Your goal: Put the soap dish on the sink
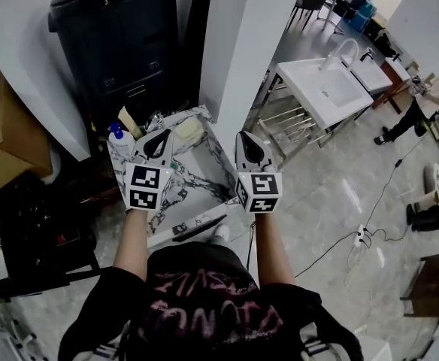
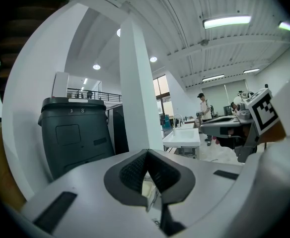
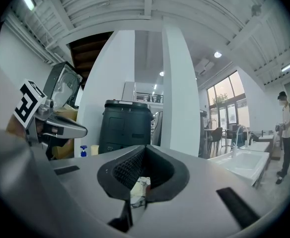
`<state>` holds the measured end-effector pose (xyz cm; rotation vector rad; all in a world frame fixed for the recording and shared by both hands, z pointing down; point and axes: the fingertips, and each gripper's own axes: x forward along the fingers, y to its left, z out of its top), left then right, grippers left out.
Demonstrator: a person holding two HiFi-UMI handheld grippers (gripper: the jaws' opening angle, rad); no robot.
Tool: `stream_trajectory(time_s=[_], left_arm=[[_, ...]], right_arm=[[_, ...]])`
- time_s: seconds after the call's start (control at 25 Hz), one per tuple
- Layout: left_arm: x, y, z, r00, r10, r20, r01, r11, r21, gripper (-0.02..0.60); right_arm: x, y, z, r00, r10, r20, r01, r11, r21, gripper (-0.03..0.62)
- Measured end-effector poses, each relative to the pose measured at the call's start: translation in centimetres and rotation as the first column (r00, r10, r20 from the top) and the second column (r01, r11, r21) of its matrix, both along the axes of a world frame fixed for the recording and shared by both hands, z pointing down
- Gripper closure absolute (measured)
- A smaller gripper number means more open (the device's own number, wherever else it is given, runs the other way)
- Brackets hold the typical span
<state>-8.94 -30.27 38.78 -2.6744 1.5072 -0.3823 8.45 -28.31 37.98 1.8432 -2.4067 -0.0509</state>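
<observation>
My left gripper (image 1: pixel 158 138) and right gripper (image 1: pixel 249 146) hover side by side over a small marble-patterned table (image 1: pixel 197 179), both shut with nothing between their jaws. A pale cream dish-like object (image 1: pixel 189 131), possibly the soap dish, lies at the table's far end just ahead of the left gripper. The white sink (image 1: pixel 326 89) with its tap stands well off to the right, past a white pillar (image 1: pixel 242 43). The left gripper (image 2: pixel 146 157) faces the sink (image 2: pixel 182 138). The right gripper (image 3: pixel 145 152) sees the sink (image 3: pixel 244 162) at its right.
A dark bin (image 1: pixel 118 36) stands behind the table. A blue-capped bottle (image 1: pixel 116 135) and other small items crowd the table's far left corner. Cardboard boxes (image 1: pixel 5 134) sit at left. A cable (image 1: pixel 370 216) crosses the floor. A person (image 1: pixel 422 104) stands beyond the sink.
</observation>
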Motion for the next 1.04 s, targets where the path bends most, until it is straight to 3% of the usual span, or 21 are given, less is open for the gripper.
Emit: stream_trajectory(time_s=[0.16, 0.68, 1.04], left_arm=[[-0.2, 0.1, -0.4, 1.0, 0.002, -0.029, -0.002, 1.0, -0.003, 0.568], [-0.8, 0.1, -1.2, 1.0, -0.004, 0.003, 0.004, 1.0, 0.021, 0.568], [-1.2, -0.1, -1.9, 1.0, -0.007, -0.02, 0.008, 1.0, 0.02, 0.568]], right_arm=[[0.1, 0.3, 0.0, 1.0, 0.012, 0.001, -0.012, 1.0, -0.001, 0.582], [-0.3, 0.4, -0.6, 1.0, 0.009, -0.01, -0.009, 1.0, 0.006, 0.582], [-0.5, 0.2, -1.4, 1.0, 0.012, -0.01, -0.011, 1.0, 0.017, 0.582]])
